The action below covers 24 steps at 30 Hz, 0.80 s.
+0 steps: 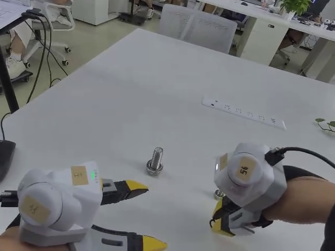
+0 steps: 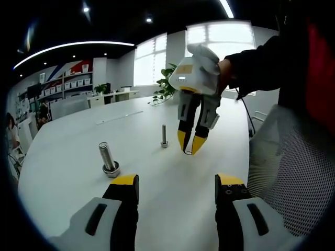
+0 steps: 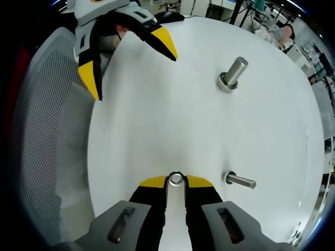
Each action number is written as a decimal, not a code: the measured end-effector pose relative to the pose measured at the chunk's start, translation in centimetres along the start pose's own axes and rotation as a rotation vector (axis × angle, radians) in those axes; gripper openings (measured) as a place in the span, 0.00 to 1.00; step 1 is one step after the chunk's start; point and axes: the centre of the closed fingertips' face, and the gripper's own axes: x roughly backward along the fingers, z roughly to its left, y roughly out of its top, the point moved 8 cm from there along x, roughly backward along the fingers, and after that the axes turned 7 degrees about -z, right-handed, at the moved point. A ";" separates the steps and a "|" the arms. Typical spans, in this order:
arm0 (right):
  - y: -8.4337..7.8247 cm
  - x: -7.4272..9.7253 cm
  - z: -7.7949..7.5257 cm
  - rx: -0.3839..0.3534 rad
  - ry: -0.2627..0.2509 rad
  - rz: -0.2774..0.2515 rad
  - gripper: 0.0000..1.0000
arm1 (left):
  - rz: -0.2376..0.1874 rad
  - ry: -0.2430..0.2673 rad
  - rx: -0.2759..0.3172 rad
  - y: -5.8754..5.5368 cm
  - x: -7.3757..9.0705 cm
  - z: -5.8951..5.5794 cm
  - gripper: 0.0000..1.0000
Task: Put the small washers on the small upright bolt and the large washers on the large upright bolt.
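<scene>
Your right hand-held gripper (image 2: 188,150) closed on a small washer (image 3: 176,179), hiding most of the small bolt (image 1: 219,195) right of the large bolt (image 1: 155,160) in the head view, your left hand-held gripper (image 2: 178,183) open and empty, bare table (image 1: 157,94) beyond the large bolt

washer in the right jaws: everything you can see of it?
The washer is a small silvery ring, metal by its look, with a round hole. It is pinched by its rim between the yellow tips of the right gripper, jaws shut on it, near the small bolt but apart from it. Whether it touches the table is unclear.
</scene>
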 end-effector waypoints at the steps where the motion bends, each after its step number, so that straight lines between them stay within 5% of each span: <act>1: -0.2 0.1 -0.1 -0.005 -0.002 0.001 0.14 | 0.000 0.000 0.000 0.0 0.0 0.0 0.58; 24: -2.2 3.1 -2.6 -0.081 -0.061 -0.010 0.14 | 0.009 -0.015 0.001 0.0 -0.3 0.1 0.58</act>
